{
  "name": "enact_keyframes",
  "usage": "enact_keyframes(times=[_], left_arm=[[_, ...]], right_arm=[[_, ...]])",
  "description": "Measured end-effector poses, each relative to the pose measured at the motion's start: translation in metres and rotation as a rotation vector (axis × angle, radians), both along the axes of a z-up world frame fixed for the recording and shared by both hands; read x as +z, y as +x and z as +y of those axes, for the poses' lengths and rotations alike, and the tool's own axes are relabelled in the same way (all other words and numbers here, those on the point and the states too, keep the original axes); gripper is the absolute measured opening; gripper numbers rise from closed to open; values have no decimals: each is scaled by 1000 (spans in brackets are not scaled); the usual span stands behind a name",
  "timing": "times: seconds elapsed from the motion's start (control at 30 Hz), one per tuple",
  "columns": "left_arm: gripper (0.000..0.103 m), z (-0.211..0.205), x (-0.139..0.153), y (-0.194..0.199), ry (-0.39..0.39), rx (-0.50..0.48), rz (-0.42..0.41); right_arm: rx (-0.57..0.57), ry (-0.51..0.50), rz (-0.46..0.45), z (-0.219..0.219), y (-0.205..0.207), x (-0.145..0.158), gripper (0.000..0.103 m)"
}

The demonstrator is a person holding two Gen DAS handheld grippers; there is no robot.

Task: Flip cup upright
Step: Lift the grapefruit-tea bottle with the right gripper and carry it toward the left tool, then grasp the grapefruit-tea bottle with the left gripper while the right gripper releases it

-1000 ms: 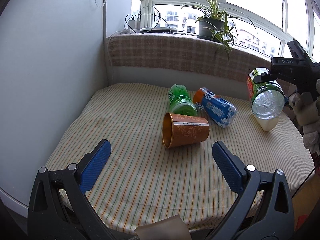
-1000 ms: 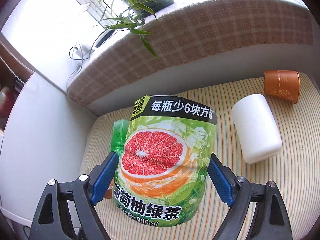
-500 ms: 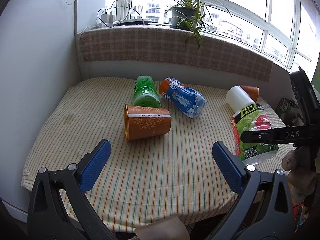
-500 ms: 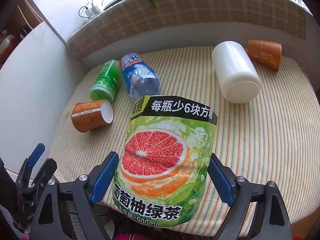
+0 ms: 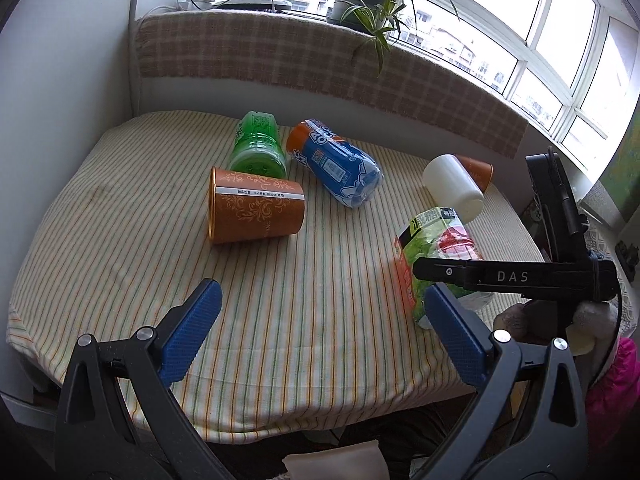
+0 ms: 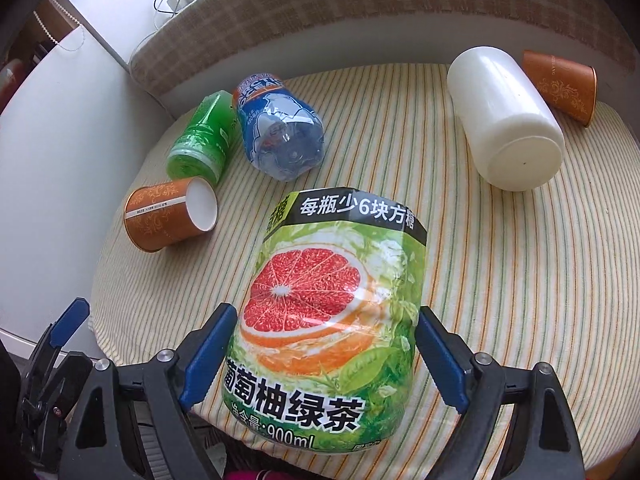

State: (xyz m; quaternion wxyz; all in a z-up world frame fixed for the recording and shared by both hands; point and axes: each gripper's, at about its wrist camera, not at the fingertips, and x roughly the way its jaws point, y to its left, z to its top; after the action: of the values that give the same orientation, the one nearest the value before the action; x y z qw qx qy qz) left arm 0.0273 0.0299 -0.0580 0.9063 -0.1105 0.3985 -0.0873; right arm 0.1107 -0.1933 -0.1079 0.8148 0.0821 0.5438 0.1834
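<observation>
Here, item one: orange paper cup [image 5: 256, 210], lying on its side toward the left-rear part of the striped mattress [image 5: 280, 320], mouth facing the left edge, base just beside a green bottle [image 5: 258, 148] behind it. Blue-label bottle [image 5: 336, 168] lies next to that one, also toppled. White cylinder [image 5: 454, 188] and a second orange cup [image 5: 476, 166] lie touching near the right-rear corner. Grapefruit tea bottle [image 6: 332, 328] is pinched between the right gripper [image 6: 324, 352] pads over the front-right edge. Left gripper [image 5: 320, 332] hangs above the front edge, fingers spread wide, holding nothing. Bare striped cloth stretches between the cup and the front edge. Wall bounds the left edge; plaid-covered sill [image 5: 320, 60] bounds the rear.
</observation>
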Motion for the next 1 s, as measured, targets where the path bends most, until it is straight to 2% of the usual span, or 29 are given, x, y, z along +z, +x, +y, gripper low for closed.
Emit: enact_keyframes(times=[0.17,0.27,0.43,0.6,0.8,1.0], left_arm=[[103,4,-4,15,-119,-24,80],[103,-1,-2,23,-152,-49,100],[103,-20,-5,49,-266,-142,189],[99,-38,-21,84,-441,-199,335],[98,-58,-42,113,-513,-198,444],[96,-76,-57,127,-496,-202,494]], right_arm=[[3,35,-35,-10,-9,9,96],[-18,77,-78,-27,-22,22,96],[-130,98,-154,-70,-55,38,97],[-240,76,-181,-106,-89,42,97],[-346,86,-197,-141,-117,45,97],[-394,103,-197,-159,-127,45,97]])
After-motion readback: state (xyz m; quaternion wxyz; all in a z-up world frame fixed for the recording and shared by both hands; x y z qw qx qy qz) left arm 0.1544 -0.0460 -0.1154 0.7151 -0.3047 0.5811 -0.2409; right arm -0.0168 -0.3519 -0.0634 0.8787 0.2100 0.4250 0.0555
